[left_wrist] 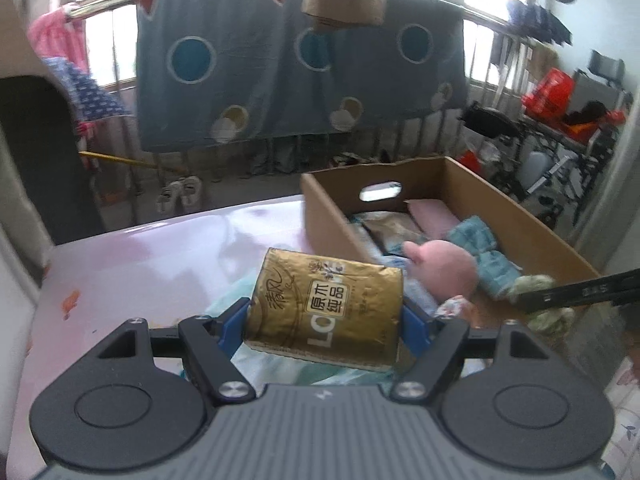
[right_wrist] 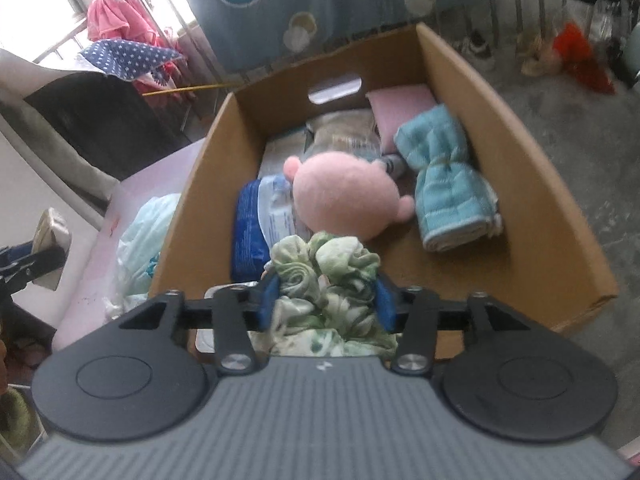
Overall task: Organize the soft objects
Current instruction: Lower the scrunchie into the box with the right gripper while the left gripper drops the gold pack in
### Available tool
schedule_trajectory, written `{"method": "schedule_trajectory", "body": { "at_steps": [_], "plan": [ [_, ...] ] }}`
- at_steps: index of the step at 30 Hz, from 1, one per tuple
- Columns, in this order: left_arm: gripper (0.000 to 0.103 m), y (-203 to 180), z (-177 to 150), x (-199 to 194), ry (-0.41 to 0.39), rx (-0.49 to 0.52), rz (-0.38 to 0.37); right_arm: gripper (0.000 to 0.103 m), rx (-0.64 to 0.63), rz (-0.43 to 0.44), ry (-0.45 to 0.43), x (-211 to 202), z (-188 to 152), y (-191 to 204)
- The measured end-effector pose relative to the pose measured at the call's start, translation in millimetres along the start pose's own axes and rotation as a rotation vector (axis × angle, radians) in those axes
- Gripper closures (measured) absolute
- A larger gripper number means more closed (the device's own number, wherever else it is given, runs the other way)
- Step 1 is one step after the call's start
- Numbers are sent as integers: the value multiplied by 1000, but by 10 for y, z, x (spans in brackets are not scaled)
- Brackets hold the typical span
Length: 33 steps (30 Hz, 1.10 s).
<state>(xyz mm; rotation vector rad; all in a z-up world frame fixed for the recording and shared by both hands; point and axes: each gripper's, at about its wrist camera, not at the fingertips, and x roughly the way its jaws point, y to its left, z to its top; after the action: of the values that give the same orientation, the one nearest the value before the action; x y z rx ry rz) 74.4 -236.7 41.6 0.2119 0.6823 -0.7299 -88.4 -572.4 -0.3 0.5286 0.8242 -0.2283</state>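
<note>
Beside a railing hung with a blue-grey blanket patterned with circles, a pale pink surface carries one open cardboard box with a handle slot in its far wall. Daylight comes through the window behind the railing, and cluttered racks stand along the right wall.

The left claw holds one gold tissue pack clamped between its blue pads, lifted above the surface just short of the box's near left corner. A crumpled pale plastic bag lies on the surface against the box's left wall.

The right claw hangs over the box's near edge with one green-and-white bundle of cloth between its pads; its jaws stand partly apart, and I cannot tell whether the pads press the cloth.

Inside the box lie one pink plush toy, one rolled teal towel, one pink pad at the far end, one blue wipes pack, and some flat packets beneath, too blurred to count.
</note>
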Motion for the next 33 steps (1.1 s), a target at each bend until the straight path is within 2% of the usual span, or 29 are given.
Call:
{"method": "schedule_trajectory", "body": {
  "at_steps": [3, 10, 22, 24, 30, 33],
  "plan": [
    [26, -180, 93, 103, 9, 42, -32, 50, 27, 18, -17, -36, 18, -55],
    [26, -613, 270, 336, 28, 120, -117, 48, 142, 118, -133, -414, 4, -328],
    [26, -1065, 386, 612, 86, 178, -197, 48, 320, 253, -228, -737, -320, -537],
    [26, -1145, 418, 679, 109, 190, -212, 48, 338, 250, -253, -815, -360, -554],
    [26, -1541, 520, 984, 201, 231, -262, 47, 310, 146, -363, -1179, -535, -479],
    [26, -1782, 534, 1172, 225, 243, -275, 45, 314, 126, -407, -1315, -608, -496]
  ]
}}
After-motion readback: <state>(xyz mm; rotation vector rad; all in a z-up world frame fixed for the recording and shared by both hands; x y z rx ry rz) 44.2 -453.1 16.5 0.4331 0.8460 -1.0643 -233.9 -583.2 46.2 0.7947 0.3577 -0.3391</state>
